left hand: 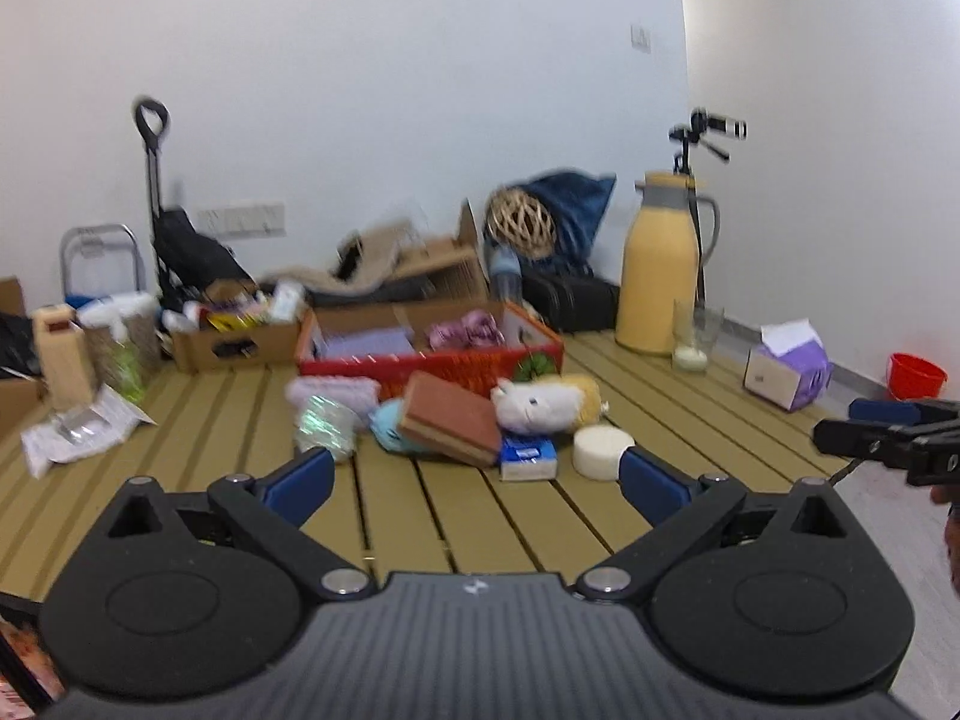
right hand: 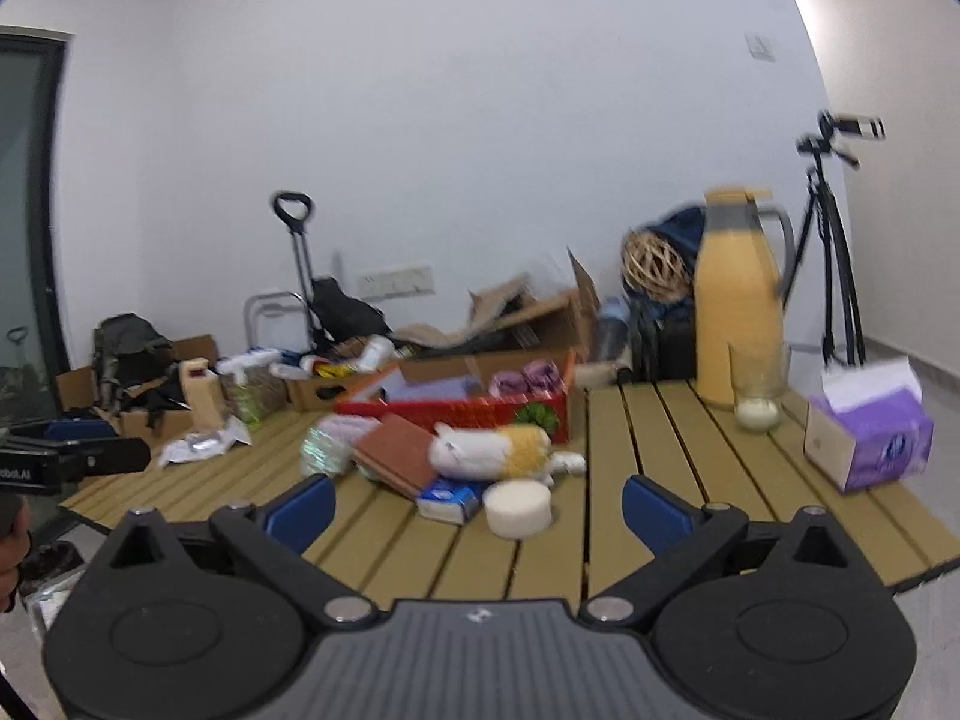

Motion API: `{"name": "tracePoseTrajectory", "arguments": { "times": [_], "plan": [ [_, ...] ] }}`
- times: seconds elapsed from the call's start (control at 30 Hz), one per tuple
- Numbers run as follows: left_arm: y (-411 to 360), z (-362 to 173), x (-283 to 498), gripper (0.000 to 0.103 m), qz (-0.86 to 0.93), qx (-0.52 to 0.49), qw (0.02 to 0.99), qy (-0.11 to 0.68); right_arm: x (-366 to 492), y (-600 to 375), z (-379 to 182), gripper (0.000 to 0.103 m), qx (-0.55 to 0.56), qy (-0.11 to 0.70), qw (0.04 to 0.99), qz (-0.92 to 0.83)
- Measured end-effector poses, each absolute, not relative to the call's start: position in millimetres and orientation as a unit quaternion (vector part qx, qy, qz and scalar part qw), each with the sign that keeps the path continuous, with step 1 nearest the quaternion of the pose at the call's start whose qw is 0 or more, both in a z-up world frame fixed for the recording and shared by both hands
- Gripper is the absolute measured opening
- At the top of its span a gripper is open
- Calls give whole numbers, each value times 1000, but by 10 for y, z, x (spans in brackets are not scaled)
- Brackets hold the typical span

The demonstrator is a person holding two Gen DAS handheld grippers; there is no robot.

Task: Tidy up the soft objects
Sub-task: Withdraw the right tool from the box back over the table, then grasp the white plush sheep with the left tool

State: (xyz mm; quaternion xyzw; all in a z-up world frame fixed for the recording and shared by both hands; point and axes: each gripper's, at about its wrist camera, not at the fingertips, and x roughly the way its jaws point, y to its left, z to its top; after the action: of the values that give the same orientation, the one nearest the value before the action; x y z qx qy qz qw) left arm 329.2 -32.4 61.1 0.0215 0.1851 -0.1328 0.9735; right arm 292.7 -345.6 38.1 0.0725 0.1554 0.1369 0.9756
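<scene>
A pile of objects lies mid-table in front of a red box: a white and yellow plush toy, a brown book, a light blue soft item, a white round sponge, a small blue and white box and a shiny wrapped bundle. Purple and pink soft items lie in the red box. My left gripper is open and empty, short of the pile. My right gripper is open and empty, near the sponge.
A yellow thermos jug and a glass stand at the back right. A purple tissue box sits at the right edge. Cardboard boxes and clutter line the far side. A tripod stands behind.
</scene>
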Motion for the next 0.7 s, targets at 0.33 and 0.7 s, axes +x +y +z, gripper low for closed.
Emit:
{"name": "tracePoseTrajectory", "arguments": {
  "times": [0.33, 0.7],
  "plan": [
    [-786, 300, 4598, 97, -166, 10, 954, 248, 3985, -3481, 13, 89, 111, 216, 961, 135],
    [-1011, -126, 5892, 73, -202, -38, 928, 311, 5679, -3295, -178, 73, 188, 246, 943, 123]
  ]
}}
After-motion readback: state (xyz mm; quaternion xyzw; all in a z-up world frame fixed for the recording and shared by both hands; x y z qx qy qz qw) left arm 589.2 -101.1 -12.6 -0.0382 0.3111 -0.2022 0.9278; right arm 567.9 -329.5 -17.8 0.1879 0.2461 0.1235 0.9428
